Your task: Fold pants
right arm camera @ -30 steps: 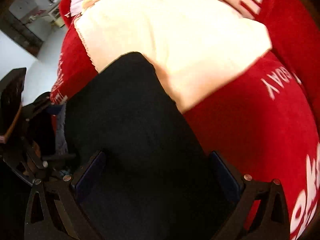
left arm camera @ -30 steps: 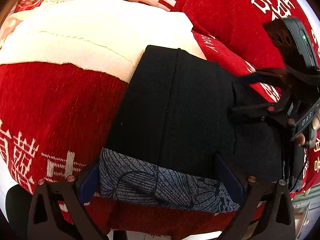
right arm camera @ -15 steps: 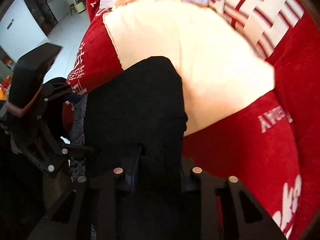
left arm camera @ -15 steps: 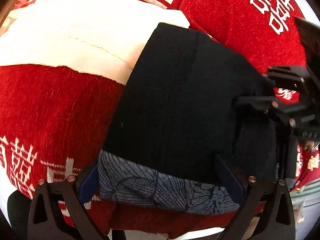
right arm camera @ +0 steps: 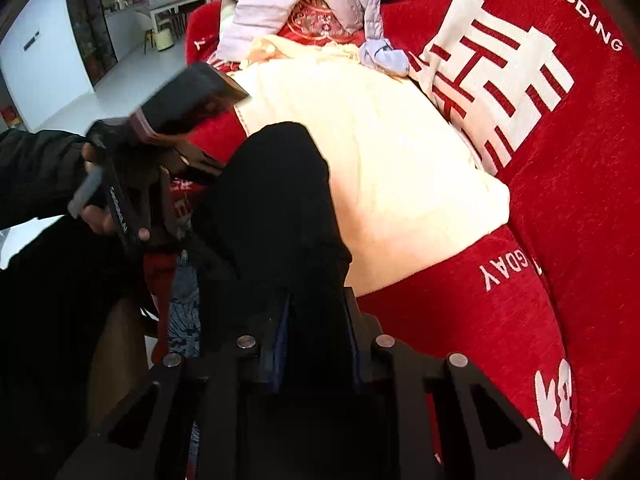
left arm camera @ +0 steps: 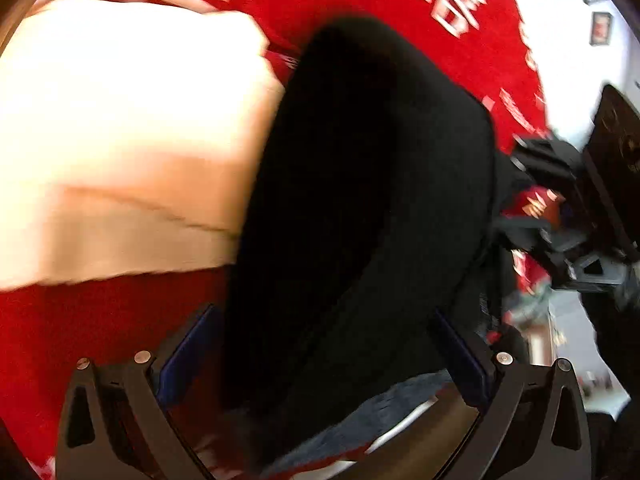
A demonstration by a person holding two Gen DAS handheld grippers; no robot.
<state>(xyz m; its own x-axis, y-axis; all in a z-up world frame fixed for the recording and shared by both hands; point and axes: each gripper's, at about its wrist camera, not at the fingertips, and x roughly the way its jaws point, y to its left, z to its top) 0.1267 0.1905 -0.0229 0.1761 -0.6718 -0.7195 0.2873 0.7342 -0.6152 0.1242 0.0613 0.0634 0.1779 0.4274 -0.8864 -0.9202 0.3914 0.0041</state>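
Pants (right arm camera: 276, 208) now hang pinched between my right gripper (right arm camera: 316, 340) fingers, which stood spread a second ago; lifted, they fill the lower centre over the red sofa (right arm camera: 540, 300). My left gripper (left arm camera: 324, 344) stays spread around them, so the fold is underway.

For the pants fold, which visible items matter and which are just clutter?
Job:
black fabric pants
right gripper, shut on them
left gripper, open around them

Lying about:
cream blanket
red sofa cover with white lettering
lilac padded jacket
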